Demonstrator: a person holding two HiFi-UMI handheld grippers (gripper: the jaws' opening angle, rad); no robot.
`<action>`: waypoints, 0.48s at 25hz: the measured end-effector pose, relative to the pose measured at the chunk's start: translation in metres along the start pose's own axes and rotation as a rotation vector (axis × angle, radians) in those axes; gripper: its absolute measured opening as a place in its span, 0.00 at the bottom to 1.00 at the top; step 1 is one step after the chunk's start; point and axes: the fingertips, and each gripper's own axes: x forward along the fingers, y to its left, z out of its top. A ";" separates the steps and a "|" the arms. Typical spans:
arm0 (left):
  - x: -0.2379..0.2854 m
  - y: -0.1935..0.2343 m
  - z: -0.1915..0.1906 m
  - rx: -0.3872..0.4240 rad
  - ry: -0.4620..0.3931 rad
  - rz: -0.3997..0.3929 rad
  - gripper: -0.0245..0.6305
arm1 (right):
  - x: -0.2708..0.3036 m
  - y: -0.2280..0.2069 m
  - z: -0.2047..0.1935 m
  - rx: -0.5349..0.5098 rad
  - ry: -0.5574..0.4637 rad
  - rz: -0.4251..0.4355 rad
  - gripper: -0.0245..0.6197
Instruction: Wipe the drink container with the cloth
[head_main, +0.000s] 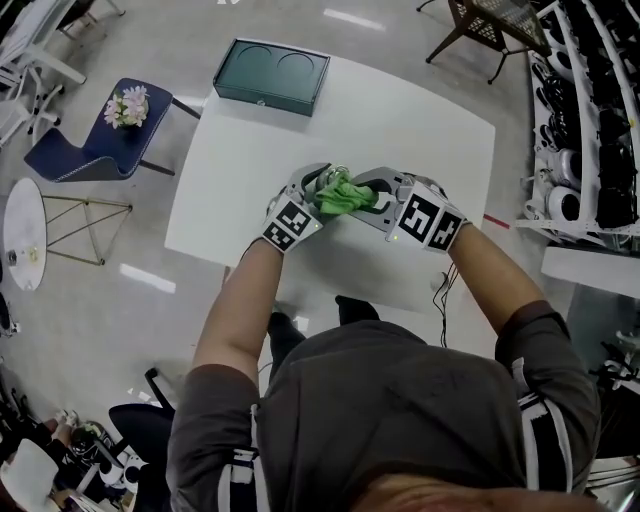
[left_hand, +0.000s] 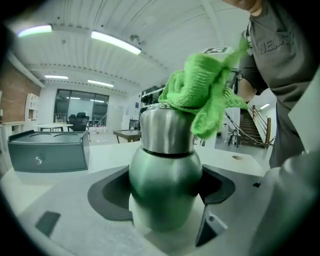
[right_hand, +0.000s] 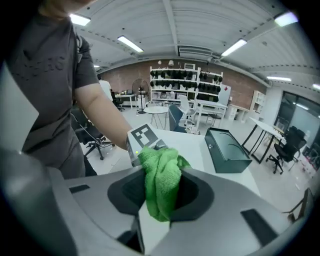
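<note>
In the head view, the left gripper (head_main: 318, 187) and the right gripper (head_main: 368, 197) meet above the middle of the white table (head_main: 420, 130), with the green cloth (head_main: 345, 195) bunched between them. The cloth covers the bottle (left_hand: 165, 170) here. We think one tool is there to steady and the other to rub. A green box (head_main: 272, 76) stands well apart, at the far edge.

In the left gripper view, the bottle stands upright between the jaws, which are spread wide. The pads lie just beside its belly, and we judge that they only guard it and do not squeeze. The cloth sits on its steel top, so the wiping seems to be at the cap.

In the right gripper view, the jaws are closed on a fold of the cloth, which hangs down between them. We judge that this firm pinch lets the cloth be dragged over the metal without slipping
</note>
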 end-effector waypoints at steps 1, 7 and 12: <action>0.000 0.000 0.000 -0.001 -0.001 -0.003 0.60 | -0.003 0.002 -0.007 0.012 0.005 0.000 0.18; -0.002 0.003 0.001 -0.013 -0.011 -0.023 0.60 | -0.020 -0.053 -0.032 0.460 -0.209 -0.054 0.19; -0.004 0.004 0.002 -0.023 -0.019 -0.026 0.60 | 0.005 -0.090 -0.037 0.850 -0.375 0.078 0.19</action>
